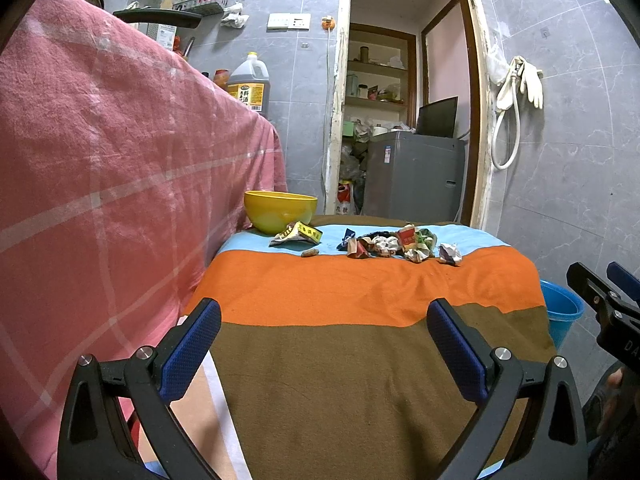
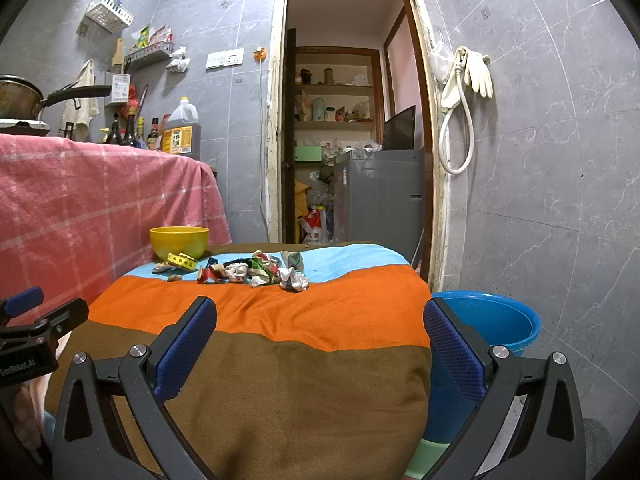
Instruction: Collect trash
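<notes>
Nearest to us, our left gripper (image 1: 324, 344) hangs low over the brown end of the striped cloth (image 1: 360, 380) that covers the bench, its jaws spread wide with nothing between them. Our right gripper (image 2: 320, 344) sits the same way, jaws wide apart and empty, over the same brown stripe. Each gripper shows at the edge of the other's view, so they are side by side at the near end of the bench.

Just off the right side of the bench, down on the floor, stands a blue bucket (image 2: 496, 320). We cannot see inside it from here.

Farther along, past the orange band, the trash (image 2: 256, 270) lies in a loose row on the light blue stripe: crumpled paper balls, torn wrappers, a yellow packet (image 1: 298, 236) and a small brown scrap (image 1: 310, 253) just in front of it. A yellow bowl (image 1: 280, 210) stands at the far left corner, touching or nearly touching the packet. We see no trash showing above its rim.

As we read it, the collecting has not begun. Every piece is well apart from both grippers, and neither holds anything. All of it remains to be picked up; whether bowl or bucket is meant to receive it, we cannot tell.
</notes>
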